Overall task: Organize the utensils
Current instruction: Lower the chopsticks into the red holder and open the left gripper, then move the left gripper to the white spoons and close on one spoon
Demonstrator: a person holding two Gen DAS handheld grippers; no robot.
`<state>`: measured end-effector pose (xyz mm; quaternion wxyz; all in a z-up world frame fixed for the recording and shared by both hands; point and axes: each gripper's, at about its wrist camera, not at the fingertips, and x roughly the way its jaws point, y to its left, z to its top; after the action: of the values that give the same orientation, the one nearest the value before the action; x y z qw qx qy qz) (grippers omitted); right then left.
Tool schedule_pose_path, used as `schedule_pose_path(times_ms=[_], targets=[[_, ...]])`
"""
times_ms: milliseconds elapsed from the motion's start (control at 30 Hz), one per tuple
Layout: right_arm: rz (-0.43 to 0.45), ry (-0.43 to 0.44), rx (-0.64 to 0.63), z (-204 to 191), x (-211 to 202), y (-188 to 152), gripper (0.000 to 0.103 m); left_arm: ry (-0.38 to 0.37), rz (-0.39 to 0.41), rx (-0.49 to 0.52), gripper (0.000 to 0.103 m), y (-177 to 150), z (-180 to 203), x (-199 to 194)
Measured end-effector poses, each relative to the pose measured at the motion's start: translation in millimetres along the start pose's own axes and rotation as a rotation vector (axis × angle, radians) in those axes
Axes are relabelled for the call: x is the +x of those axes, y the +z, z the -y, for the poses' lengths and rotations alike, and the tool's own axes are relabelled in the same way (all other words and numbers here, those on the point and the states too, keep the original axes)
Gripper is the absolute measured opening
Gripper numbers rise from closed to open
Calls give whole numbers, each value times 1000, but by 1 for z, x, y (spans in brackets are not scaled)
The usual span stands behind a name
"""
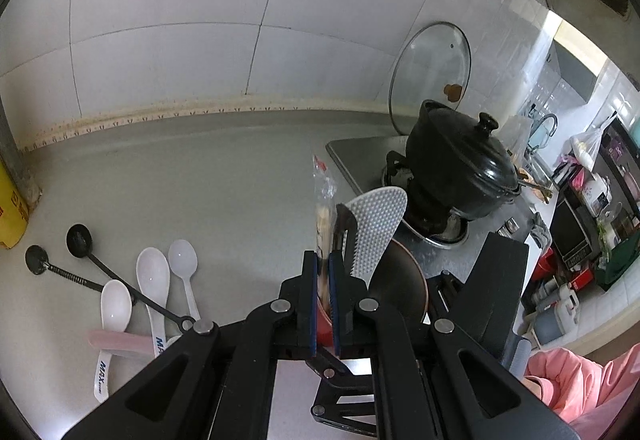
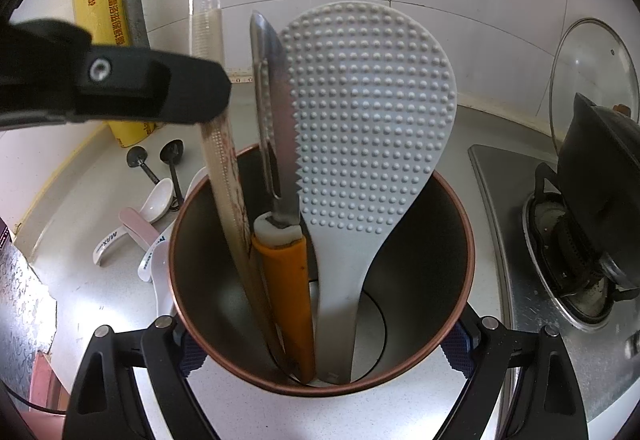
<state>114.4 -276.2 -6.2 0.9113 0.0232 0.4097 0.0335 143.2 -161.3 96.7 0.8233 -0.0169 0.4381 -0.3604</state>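
A copper-rimmed utensil cup (image 2: 460,224) stands on the counter with my right gripper (image 2: 324,352) shut on its sides. Inside it stand a grey dimpled rice paddle (image 2: 368,119) and a serrated peeler with an orange handle (image 2: 284,272). A plastic-wrapped chopsticks packet (image 2: 224,175) leans into the cup at the left, its lower end inside. My left gripper (image 1: 323,260) is shut on that packet partway up, above the cup's rim (image 1: 420,280). Several white spoons (image 1: 152,280), two black ladles (image 1: 80,238) and a pink handle (image 1: 120,340) lie on the counter to the left.
A gas stove carries a black lidded pot (image 1: 460,167) right of the cup, and a glass lid (image 1: 432,71) leans on the tiled wall behind it. A yellow wrap box (image 1: 12,215) stands at the far left. A person's pink sleeve (image 1: 580,380) is at the lower right.
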Motion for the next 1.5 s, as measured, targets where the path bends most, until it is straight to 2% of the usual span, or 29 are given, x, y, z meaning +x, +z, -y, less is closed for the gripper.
schedule_pose_path(times_ms=[333,500,667,900,1200,1267,1433,1500], targets=[[1,0,0,0,0,1,93,-11,-7,-8,8,1,-3,-8],[2,-1,3,2,1,0,93,30,48,4,26,4,-6,-28],[2,-2,3,2,3,1,93,67,91,-29,35,6,-21,-41],[3,-7,-2,-1,1,0,93,166,74,-173,48,-4,-65,-44],[7,-8,-1,-2,-3,-1,93,332,39,-372,51,-34,-126,-51],[7,-7,0,-3,-6,-1,93,368,32,-423,60,-41,-142,-54],[9,-15,-10,-5,-7,0,93,454,-1,-530,63,-63,-178,-57],[9,-15,-11,-5,-7,0,93,472,-15,-550,74,-71,-186,-55]])
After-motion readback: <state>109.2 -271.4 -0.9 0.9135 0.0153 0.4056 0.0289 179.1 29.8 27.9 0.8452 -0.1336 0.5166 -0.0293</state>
